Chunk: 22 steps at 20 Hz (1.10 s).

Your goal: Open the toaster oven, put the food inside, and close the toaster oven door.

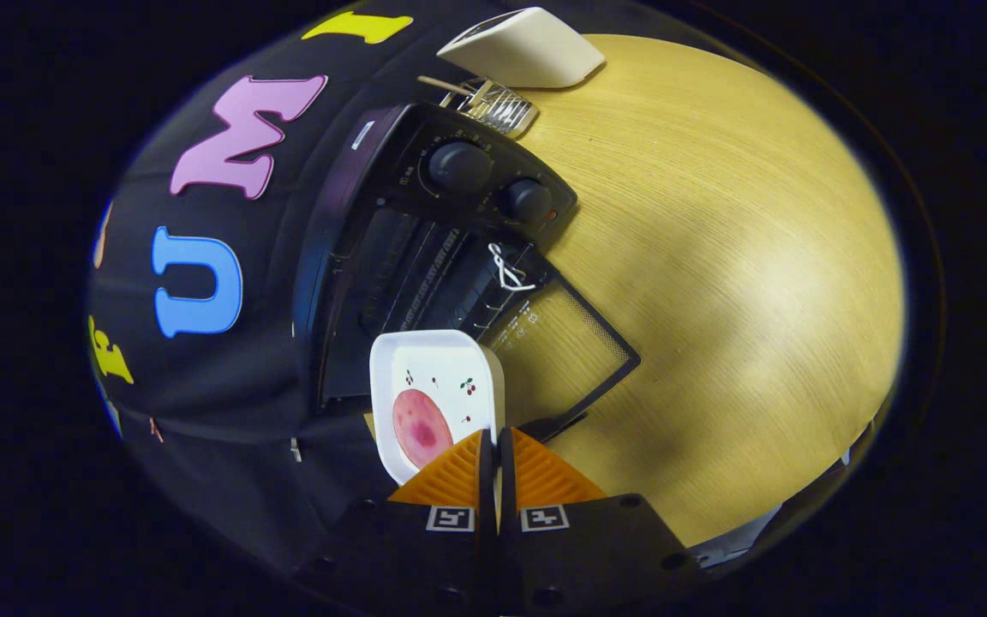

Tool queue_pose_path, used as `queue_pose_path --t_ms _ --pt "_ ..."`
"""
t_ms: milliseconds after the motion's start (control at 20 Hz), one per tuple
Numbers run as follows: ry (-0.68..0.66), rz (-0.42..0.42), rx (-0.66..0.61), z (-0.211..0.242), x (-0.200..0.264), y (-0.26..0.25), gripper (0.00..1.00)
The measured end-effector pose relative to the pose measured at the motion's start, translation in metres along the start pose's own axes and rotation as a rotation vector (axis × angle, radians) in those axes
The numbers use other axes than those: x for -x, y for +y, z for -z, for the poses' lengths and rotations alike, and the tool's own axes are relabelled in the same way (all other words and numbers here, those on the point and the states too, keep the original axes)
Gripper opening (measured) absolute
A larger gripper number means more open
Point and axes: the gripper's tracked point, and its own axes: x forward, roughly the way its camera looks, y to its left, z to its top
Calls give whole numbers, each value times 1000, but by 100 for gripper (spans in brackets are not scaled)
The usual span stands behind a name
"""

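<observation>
My gripper (pixel 494 446) is shut on the rim of a white square plate (pixel 446 364) with small cherry prints. A round pink slice of food (pixel 421 427) lies on the plate, just beside the fingertips. The plate hangs in front of the black toaster oven (pixel 425 248), whose glass door (pixel 566 347) is folded down flat onto the wooden table (pixel 716 283). The oven's dark cavity with its wire rack (pixel 438 274) shows just beyond the plate. Two round knobs (pixel 459 165) sit on the oven's control panel.
A white box-like object (pixel 523 47) and a metal wire rack (pixel 493 104) lie on the table beyond the oven. A white cord loop (pixel 506 270) hangs at the door's handle. Broad bare wood stretches away beside the oven.
</observation>
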Motion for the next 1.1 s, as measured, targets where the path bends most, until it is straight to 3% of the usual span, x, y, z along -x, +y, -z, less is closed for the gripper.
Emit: queue_pose_path --t_ms 700,1100 --pt "-251 87 -352 -34 -62 20 5" --pt "-298 49 -499 -37 -98 52 5"
